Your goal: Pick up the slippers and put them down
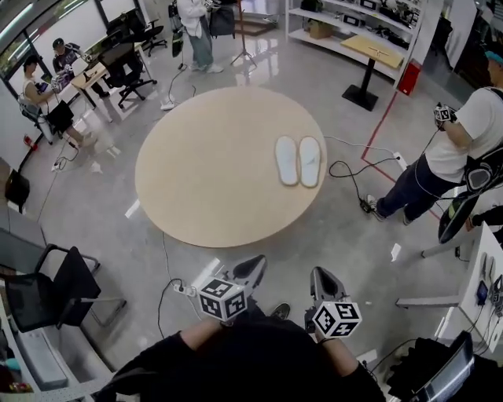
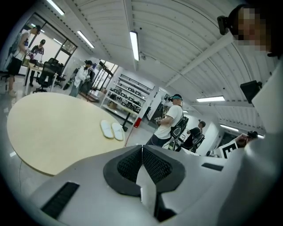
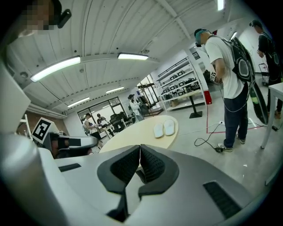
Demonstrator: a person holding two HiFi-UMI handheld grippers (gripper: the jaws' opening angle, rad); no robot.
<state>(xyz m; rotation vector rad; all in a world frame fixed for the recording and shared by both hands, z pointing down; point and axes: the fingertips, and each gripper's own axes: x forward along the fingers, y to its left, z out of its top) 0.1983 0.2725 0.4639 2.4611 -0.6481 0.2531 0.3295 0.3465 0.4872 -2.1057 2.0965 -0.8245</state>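
Pair of white slippers [image 1: 298, 161]: lying flat, side by side and touching, on the right part of the round beige bench [image 1: 196, 180], close to its right edge. Nothing else is on the bench top.

Left tool [image 1: 253, 267]: jaws fully together, pads meeting, nothing between them. It sits off the bench on the near side, over the floor and close to the holder's body, well apart from the slippers. Its own view looks across the bench with the slippers far ahead, left of centre.

Right tool [image 1: 319, 276]: same, jaws pressed together and empty. It is just beside the left tool, also short of the bench edge. In its view the slippers lie ahead, slightly right of centre.

Surroundings:
- standing person in a white T-shirt [image 1: 456, 149] on the floor right of the bench
- black cable [image 1: 350, 169] on the floor between the bench and that person
- red floor line [image 1: 385, 122] beyond the cable
- black office chair [image 1: 59, 294] at lower left
- seated people at a desk [image 1: 47, 90] at far left
- shelving [image 1: 354, 23] along the far wall
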